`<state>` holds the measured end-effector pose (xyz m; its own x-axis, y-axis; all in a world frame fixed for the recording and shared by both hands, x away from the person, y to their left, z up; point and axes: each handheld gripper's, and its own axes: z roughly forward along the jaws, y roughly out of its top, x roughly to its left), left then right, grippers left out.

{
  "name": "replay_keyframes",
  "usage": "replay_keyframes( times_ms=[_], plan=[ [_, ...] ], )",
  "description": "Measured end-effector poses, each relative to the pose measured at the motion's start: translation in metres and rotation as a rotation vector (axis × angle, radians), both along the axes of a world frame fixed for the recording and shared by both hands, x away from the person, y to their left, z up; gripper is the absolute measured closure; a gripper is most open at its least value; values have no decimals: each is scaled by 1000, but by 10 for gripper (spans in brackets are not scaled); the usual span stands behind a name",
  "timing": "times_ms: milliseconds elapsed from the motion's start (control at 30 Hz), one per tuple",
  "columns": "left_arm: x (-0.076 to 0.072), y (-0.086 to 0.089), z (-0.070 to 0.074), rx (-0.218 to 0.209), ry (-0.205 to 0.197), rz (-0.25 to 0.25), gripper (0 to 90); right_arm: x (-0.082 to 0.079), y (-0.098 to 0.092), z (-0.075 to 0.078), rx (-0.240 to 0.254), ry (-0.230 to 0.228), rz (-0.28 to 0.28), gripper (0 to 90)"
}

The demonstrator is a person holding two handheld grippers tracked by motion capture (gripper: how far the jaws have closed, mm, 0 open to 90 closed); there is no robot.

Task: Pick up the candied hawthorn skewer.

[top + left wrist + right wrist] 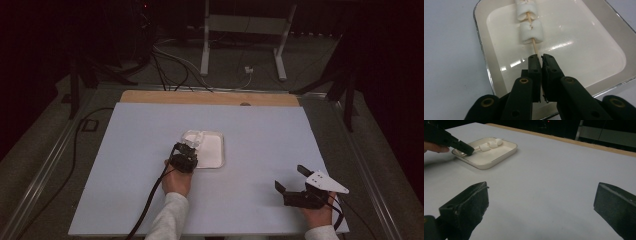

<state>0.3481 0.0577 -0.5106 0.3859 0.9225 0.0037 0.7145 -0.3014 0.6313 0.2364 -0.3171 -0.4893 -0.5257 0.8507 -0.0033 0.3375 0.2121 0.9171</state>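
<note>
Your left gripper clenches the bare near end of the skewer, keeping the marshmallows over the white tray; your right gripper waits released, far right.

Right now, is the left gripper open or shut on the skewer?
Shut on it. The left gripper has its black jaws pressed together on the wooden skewer, whose marshmallows lie in the white tray.
</note>
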Motion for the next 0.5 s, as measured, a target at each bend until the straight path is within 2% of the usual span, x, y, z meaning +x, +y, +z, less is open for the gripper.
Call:
replay_keyframes(
  times_ms=[133,233,367,400,500],
  plan=[
    [1,3,0,0,2,-7,900,0,-1,0,3,2,-1,0],
    [0,7,2,-24,0,-18,900,0,-1,0,2,3,-2,0],
    [-2,9,6,-42,-17,-22,900,0,-1,0,2,3,-1,0],
    [-3,11,9,-61,-25,-27,900,0,0,0,3,3,0,0],
    [-4,12,12,-63,-34,-35,900,0,0,0,3,4,-1,0]
  ],
)
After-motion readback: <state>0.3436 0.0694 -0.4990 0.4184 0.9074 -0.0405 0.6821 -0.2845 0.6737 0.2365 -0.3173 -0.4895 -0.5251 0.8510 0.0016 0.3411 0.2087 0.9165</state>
